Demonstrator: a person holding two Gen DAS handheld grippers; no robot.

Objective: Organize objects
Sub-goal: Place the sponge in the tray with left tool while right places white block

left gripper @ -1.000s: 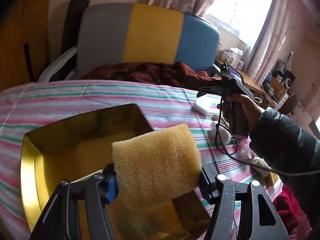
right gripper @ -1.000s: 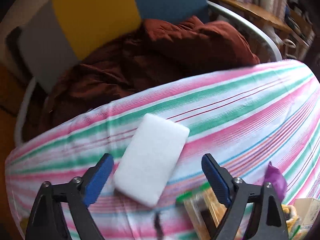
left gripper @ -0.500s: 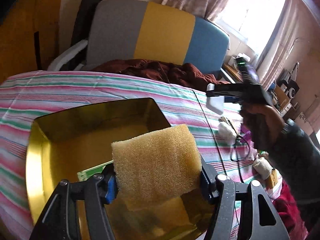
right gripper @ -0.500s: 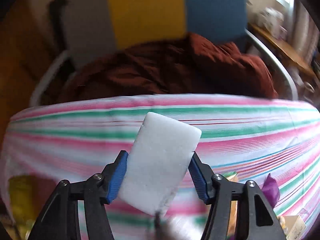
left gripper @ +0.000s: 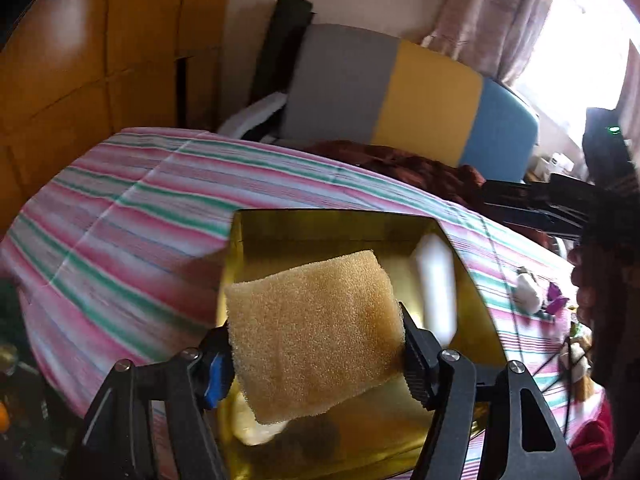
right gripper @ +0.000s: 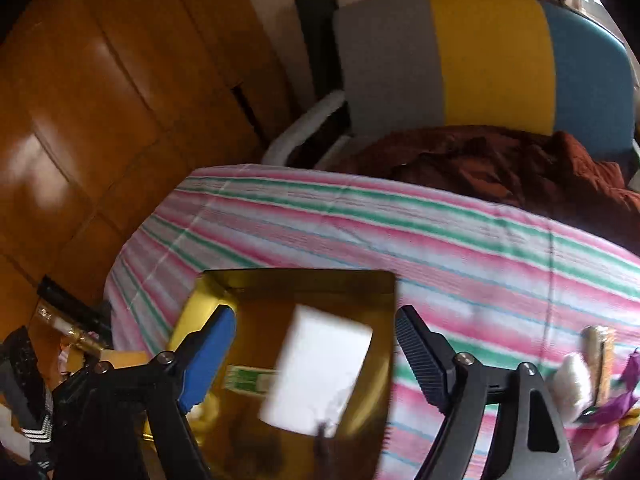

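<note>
My left gripper (left gripper: 316, 354) is shut on a yellow sponge (left gripper: 314, 336) and holds it above the gold tray (left gripper: 336, 226) on the striped tablecloth. My right gripper (right gripper: 316, 354) is open above the same tray (right gripper: 304, 278). A white foam block (right gripper: 320, 368) is between and below its fingers, blurred, inside the tray. The block also shows in the left wrist view (left gripper: 434, 288) at the tray's right side. A green and white packet (right gripper: 248, 378) lies on the tray floor.
The striped tablecloth (right gripper: 460, 240) covers the table. Small toys and a purple wrapper (right gripper: 616, 400) lie at the right. A chair with grey, yellow and blue back (right gripper: 480, 56) holds a dark red blanket (right gripper: 500, 160). A wooden cabinet (right gripper: 100, 100) stands at the left.
My right gripper closed on the white block, lifted it, carried it left over the gold tray and opened; the block is now loose inside the tray. My left gripper still holds the sponge.
</note>
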